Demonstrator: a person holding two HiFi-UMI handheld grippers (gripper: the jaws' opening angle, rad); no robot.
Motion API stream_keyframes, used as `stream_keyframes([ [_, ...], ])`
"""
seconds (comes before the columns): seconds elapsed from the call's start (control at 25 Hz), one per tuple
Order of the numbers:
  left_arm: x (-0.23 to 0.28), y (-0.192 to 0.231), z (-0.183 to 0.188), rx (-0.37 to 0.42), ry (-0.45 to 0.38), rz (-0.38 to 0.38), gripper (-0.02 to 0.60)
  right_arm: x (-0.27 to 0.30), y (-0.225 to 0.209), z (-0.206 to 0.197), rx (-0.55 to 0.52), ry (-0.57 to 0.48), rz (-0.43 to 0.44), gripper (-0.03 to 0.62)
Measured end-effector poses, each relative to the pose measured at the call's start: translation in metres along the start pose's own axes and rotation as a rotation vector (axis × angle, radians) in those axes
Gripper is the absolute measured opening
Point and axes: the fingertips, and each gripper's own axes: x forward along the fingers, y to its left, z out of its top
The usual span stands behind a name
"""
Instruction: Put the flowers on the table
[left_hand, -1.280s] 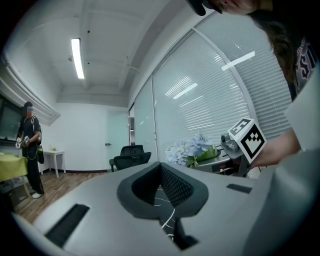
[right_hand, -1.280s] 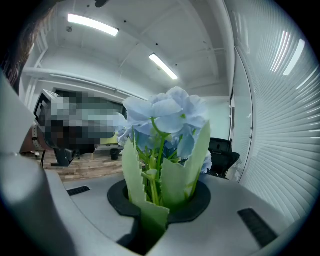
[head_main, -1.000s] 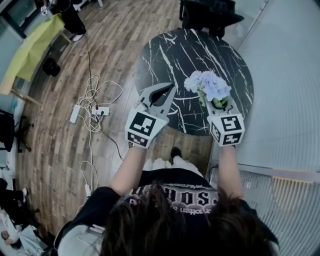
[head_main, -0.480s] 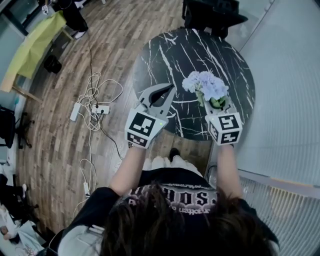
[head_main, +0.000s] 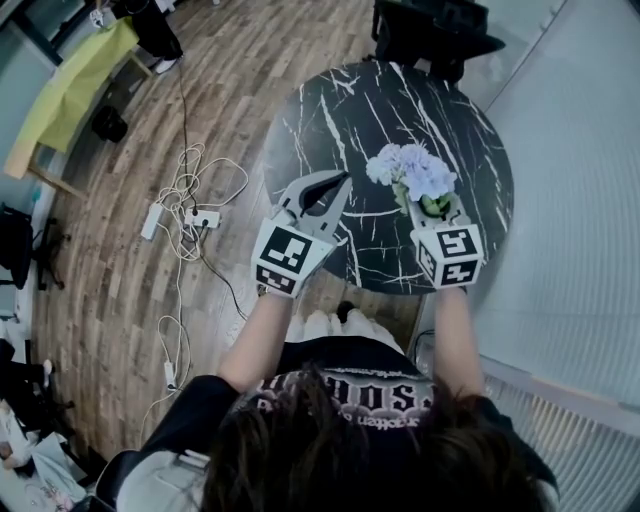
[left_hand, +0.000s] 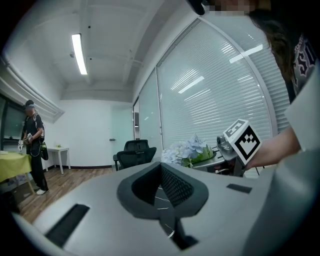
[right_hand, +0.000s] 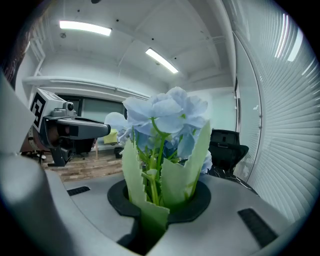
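A bunch of pale blue flowers (head_main: 414, 170) with green stems and leaves stands upright over the near right part of the round black marble table (head_main: 380, 100). My right gripper (head_main: 437, 208) is shut on the stems and leaves, which fill the gap between its jaws in the right gripper view, where the flowers (right_hand: 167, 120) rise from the right gripper (right_hand: 159, 202). My left gripper (head_main: 342, 181) hovers over the table's near left edge, shut and holding nothing. The left gripper view shows the left gripper (left_hand: 165, 200) with the flowers (left_hand: 187, 149) off to its right.
A black office chair (head_main: 432, 28) stands behind the table. White cables and a power strip (head_main: 200, 218) lie on the wooden floor to the left. A yellow-green table (head_main: 70, 85) is far left. A glass wall with blinds (head_main: 580, 200) runs along the right.
Both grippers and the flowers stay almost where they were; only the head view has drifted slightly.
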Motion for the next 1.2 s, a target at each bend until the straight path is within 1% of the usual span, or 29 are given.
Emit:
stream_keyframes([
  [0.24, 0.013, 0.005, -0.011, 0.011, 0.018, -0.001, -0.002, 0.025, -0.01, -0.019, 0.017, 0.034, 0.014, 0.083],
  [0.56, 0.026, 0.012, -0.027, 0.017, 0.049, -0.01, -0.002, 0.07, -0.013, -0.063, 0.041, 0.122, 0.044, 0.089],
  [0.68, 0.028, 0.018, -0.033, 0.021, 0.064, -0.001, -0.002, 0.086, -0.012, -0.082, 0.051, 0.162, 0.062, 0.092],
  [1.0, 0.028, 0.028, -0.051, -0.021, 0.09, 0.025, -0.002, 0.113, -0.011, -0.128, 0.078, 0.262, 0.103, 0.097],
  [1.2, 0.028, 0.034, -0.056, -0.049, 0.091, 0.042, -0.002, 0.122, -0.011, -0.148, 0.091, 0.311, 0.12, 0.11],
])
